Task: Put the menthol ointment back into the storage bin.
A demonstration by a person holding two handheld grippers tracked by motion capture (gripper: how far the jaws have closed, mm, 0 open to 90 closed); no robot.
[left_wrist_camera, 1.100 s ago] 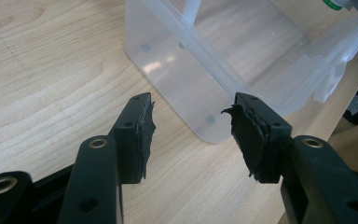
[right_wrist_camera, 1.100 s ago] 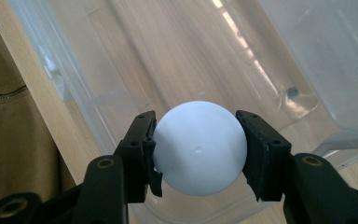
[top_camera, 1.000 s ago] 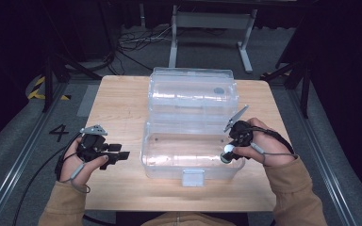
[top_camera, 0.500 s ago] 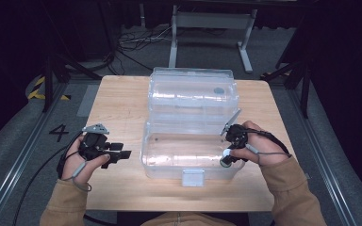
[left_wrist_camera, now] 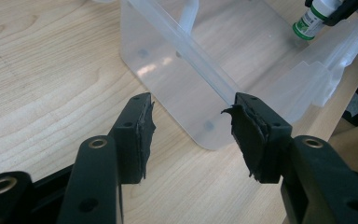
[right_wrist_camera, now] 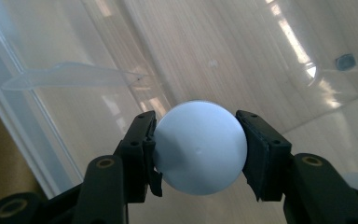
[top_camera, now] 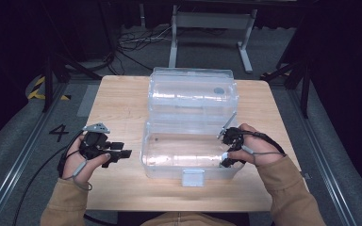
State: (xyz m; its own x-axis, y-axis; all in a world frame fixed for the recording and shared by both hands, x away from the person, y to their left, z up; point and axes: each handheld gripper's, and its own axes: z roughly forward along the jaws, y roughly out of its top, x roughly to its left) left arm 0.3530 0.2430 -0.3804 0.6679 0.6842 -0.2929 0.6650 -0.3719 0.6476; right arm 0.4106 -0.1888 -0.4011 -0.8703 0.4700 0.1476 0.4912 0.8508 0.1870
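My right gripper [top_camera: 227, 157] has come down a little since a second ago: in the earlier high view it sat higher over the right edge of the clear plastic storage box [top_camera: 188, 155], and now it dips over the box's near compartment at about 4 o'clock from the box's middle. In the right gripper view its jaws are clamped on a white bottle [right_wrist_camera: 199, 147], seen end-on as a round white base, pads pressing on both sides. The left gripper view catches the same bottle [left_wrist_camera: 312, 21] from across the box, showing a green-and-white label, hanging just inside the far wall. I judge I am partway through lowering the bottle into the box, with release not yet due since it hangs above the floor. My left gripper [top_camera: 115, 154] has kept its place on the wooden table [top_camera: 118, 101], at 9 o'clock from the box, jaws standing well apart with nothing between them and aimed at the box's near corner [left_wrist_camera: 205, 135]. As for contents, the near compartment looks bare apart from the bottle entering it; the open lid [top_camera: 193, 92], lying back at 12 o'clock, shows one small dark spot [top_camera: 218, 90] that I cannot identify.
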